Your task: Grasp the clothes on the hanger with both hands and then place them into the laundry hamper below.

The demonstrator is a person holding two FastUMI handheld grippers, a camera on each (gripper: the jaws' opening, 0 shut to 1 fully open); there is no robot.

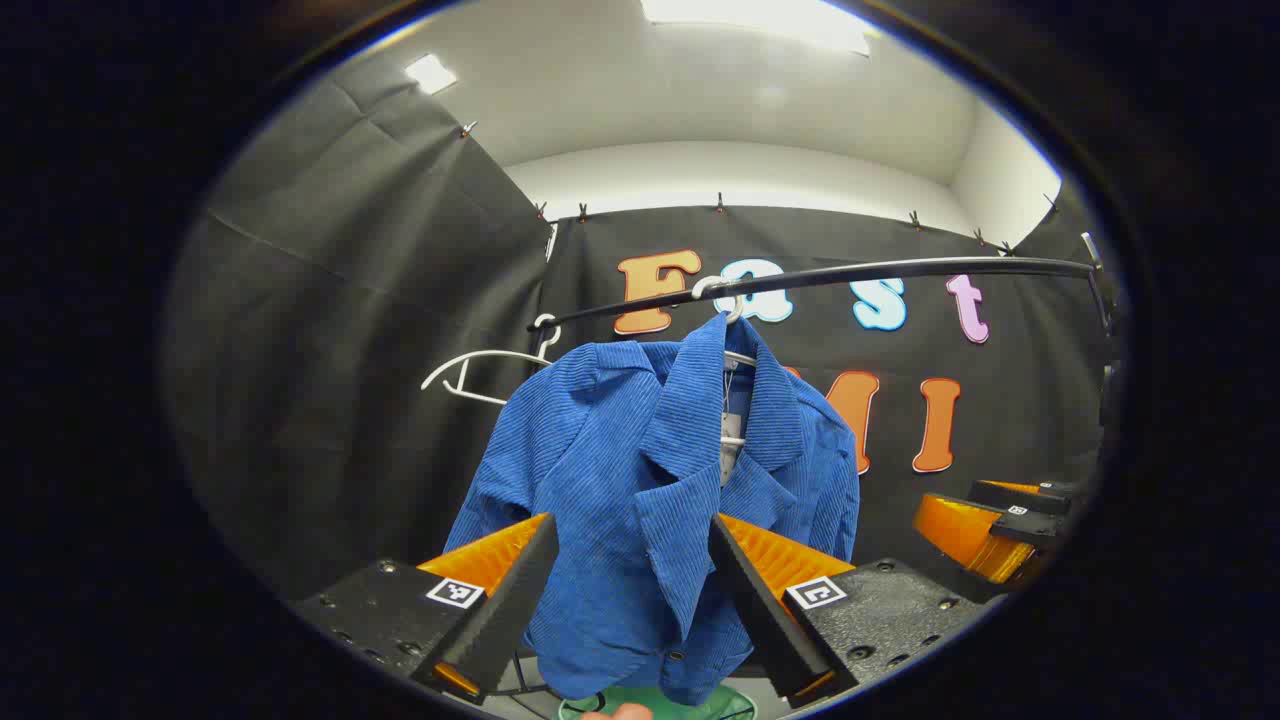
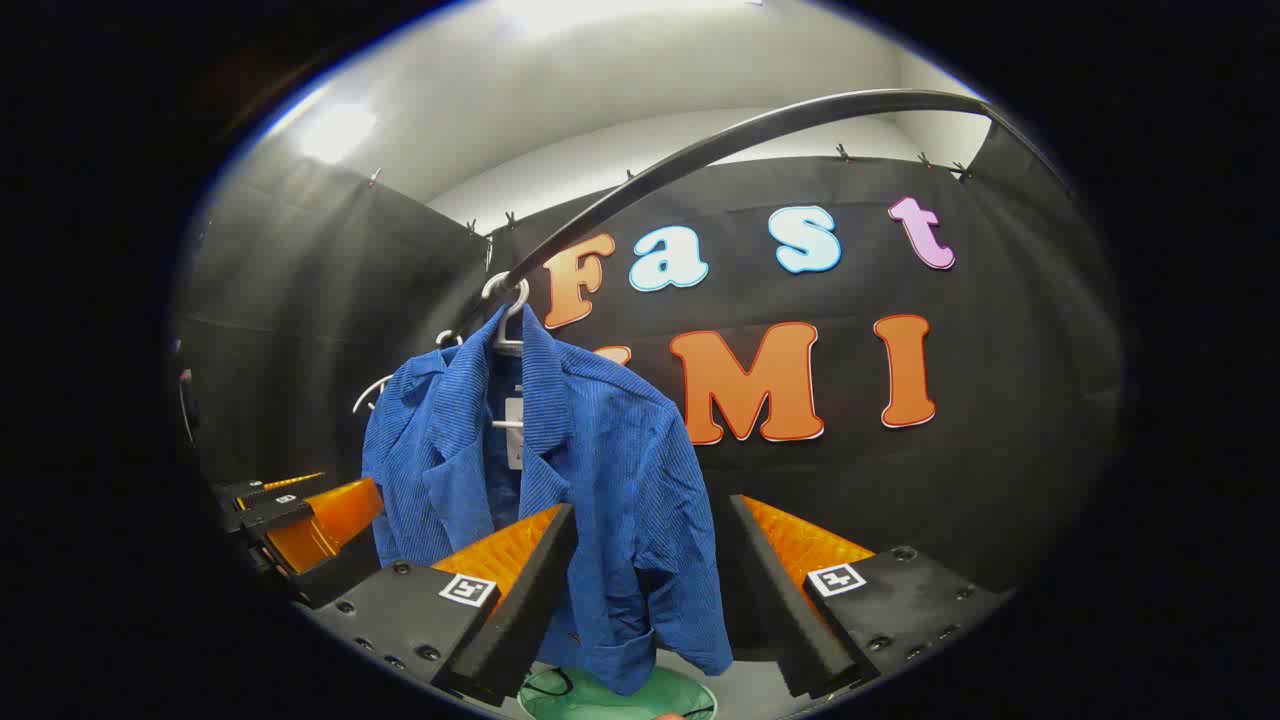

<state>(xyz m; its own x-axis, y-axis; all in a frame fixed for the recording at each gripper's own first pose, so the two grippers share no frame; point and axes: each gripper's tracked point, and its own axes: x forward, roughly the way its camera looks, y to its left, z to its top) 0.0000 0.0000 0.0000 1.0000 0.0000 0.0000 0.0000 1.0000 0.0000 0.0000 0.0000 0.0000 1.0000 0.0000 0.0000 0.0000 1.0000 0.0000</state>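
A blue corduroy jacket (image 1: 640, 470) hangs on a white hanger (image 1: 722, 296) from the black rail (image 1: 900, 270). My left gripper (image 1: 630, 528) is open just in front of the jacket's lower front, one finger at each side of the lapel. In the right gripper view, the jacket (image 2: 590, 470) hangs left of centre, and my right gripper (image 2: 650, 510) is open around its right sleeve edge, not pressing on it. The green laundry hamper (image 1: 740, 705) (image 2: 620, 697) sits below the jacket. Each gripper also appears in the other's view: the right gripper (image 1: 990, 530) and the left gripper (image 2: 300, 520).
An empty white hanger (image 1: 480, 370) hangs at the rail's left end, beside the jacket. Black cloth walls close in the booth behind and to the left. The rail (image 2: 750, 125) arcs overhead in the right gripper view.
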